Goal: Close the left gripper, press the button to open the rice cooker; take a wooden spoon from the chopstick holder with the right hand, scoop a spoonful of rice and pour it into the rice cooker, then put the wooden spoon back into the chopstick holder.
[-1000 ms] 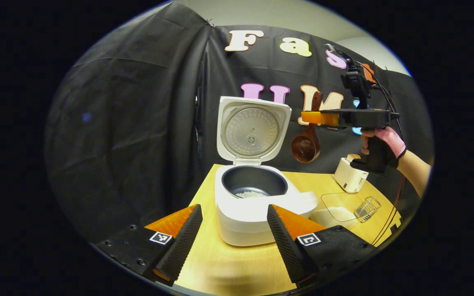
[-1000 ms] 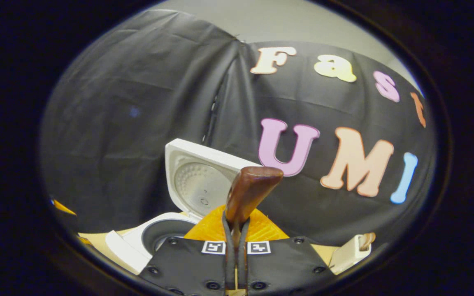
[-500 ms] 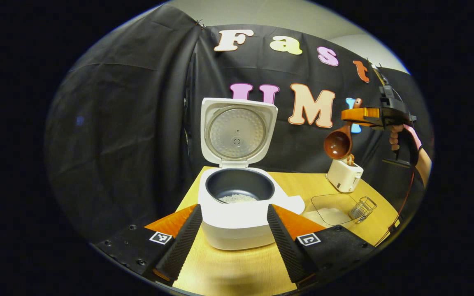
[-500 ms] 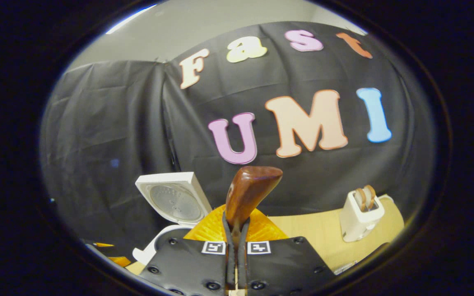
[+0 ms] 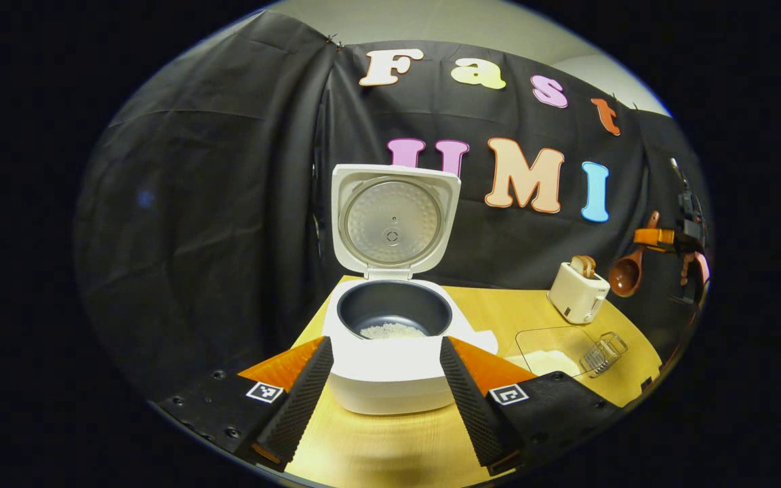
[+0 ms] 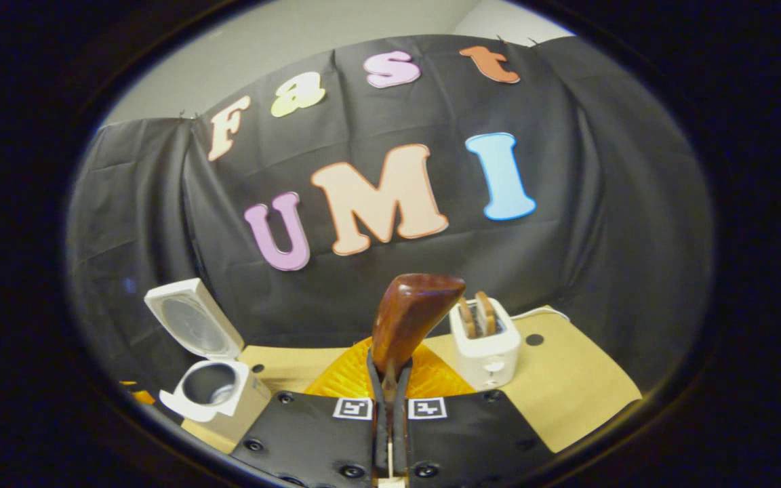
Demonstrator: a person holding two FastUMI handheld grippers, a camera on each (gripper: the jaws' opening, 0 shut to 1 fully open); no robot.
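The white rice cooker [image 5: 390, 379] stands open on the wooden table [image 5: 499, 308], its lid [image 5: 396, 220] upright and a little rice [image 5: 390, 331] in the dark pot. My left gripper [image 5: 385, 344] is open just in front of it, holding nothing. Far right, my right gripper [image 5: 658, 237] hangs in the air with the brown wooden spoon [image 5: 626, 272] dangling bowl-down. In the right gripper view, my right gripper [image 6: 389, 371] is shut on the spoon's handle [image 6: 412, 322], and the cooker [image 6: 211, 390] sits low left.
A white toaster-shaped box [image 5: 577, 293] with two brown pieces on top stands right of the cooker, just left of the spoon. A clear container of rice [image 5: 545, 349] and a small wire holder [image 5: 604, 351] sit near the table's right front edge. Black cloth backs the table.
My right gripper has carried the spoon from beside the cooker's lid far to the right and lower, past the white box. The left gripper has barely shifted.
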